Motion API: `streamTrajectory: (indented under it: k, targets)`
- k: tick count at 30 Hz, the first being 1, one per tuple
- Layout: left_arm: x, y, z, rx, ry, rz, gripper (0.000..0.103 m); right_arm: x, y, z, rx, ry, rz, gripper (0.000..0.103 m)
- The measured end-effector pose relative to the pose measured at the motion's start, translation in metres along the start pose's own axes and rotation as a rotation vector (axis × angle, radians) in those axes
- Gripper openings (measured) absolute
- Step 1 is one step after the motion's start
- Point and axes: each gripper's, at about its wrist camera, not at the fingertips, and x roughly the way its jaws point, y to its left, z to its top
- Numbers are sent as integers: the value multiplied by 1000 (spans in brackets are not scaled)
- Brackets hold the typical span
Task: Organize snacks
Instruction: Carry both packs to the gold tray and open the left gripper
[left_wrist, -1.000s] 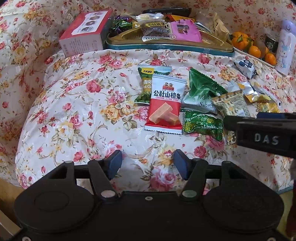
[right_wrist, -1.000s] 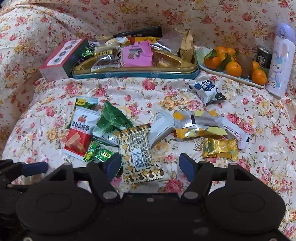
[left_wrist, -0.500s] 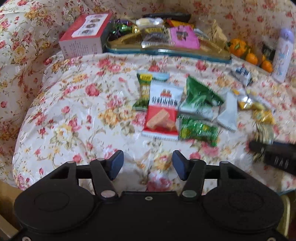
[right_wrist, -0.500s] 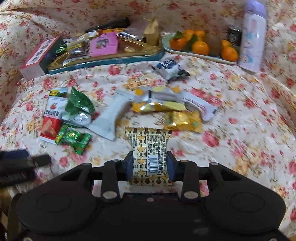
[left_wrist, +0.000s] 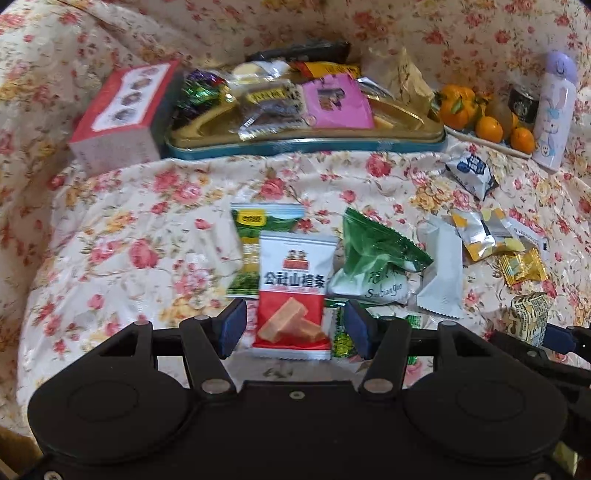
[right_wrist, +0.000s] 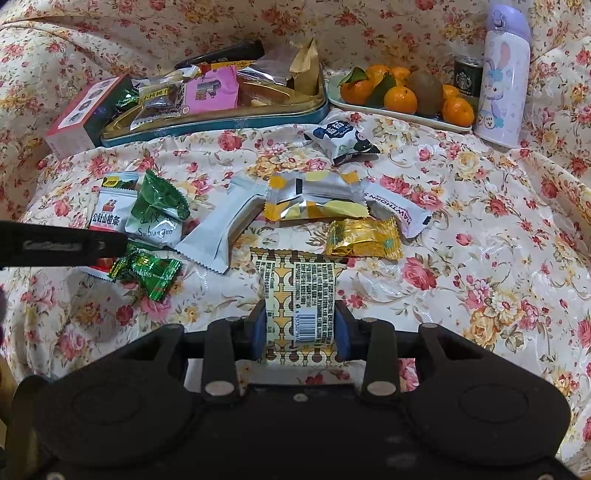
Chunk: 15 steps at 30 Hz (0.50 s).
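Note:
Loose snack packets lie on a flowered cloth in front of a gold tin tray (left_wrist: 303, 146) that holds several snacks. My left gripper (left_wrist: 294, 328) is open, with a red and white packet (left_wrist: 295, 280) lying between its fingers, pads clear of it. My right gripper (right_wrist: 300, 332) has both pads pressed on a yellow patterned packet (right_wrist: 297, 291) with a barcode; its jaws are opening slightly. That packet (left_wrist: 528, 321) also shows at the right edge of the left wrist view. A black finger of the left gripper (right_wrist: 55, 245) reaches in from the left.
Around lie a green pouch (left_wrist: 373, 258), a white packet (left_wrist: 441, 273), a green candy (right_wrist: 147, 267), a gold packet (right_wrist: 364, 238) and a blue-white packet (right_wrist: 341, 140). A red box (left_wrist: 122, 118) stands left of the tray. A plate of tangerines (right_wrist: 399, 96), a can (right_wrist: 467, 77) and a lilac bottle (right_wrist: 502, 81) stand back right.
My left gripper moved forward until the red and white packet lay between its fingers. My right gripper shifted right and shut on the yellow patterned packet.

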Motion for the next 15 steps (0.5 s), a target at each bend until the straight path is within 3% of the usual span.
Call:
streamTrajectory:
  k: [13,15]
  targets:
    - [13,1,1,-1,-13,6,62,1,3,0,-15,-9,-2,43]
    - [12,2,2,-4,-20,11,47,1,2,1,-13,-8,1,43]
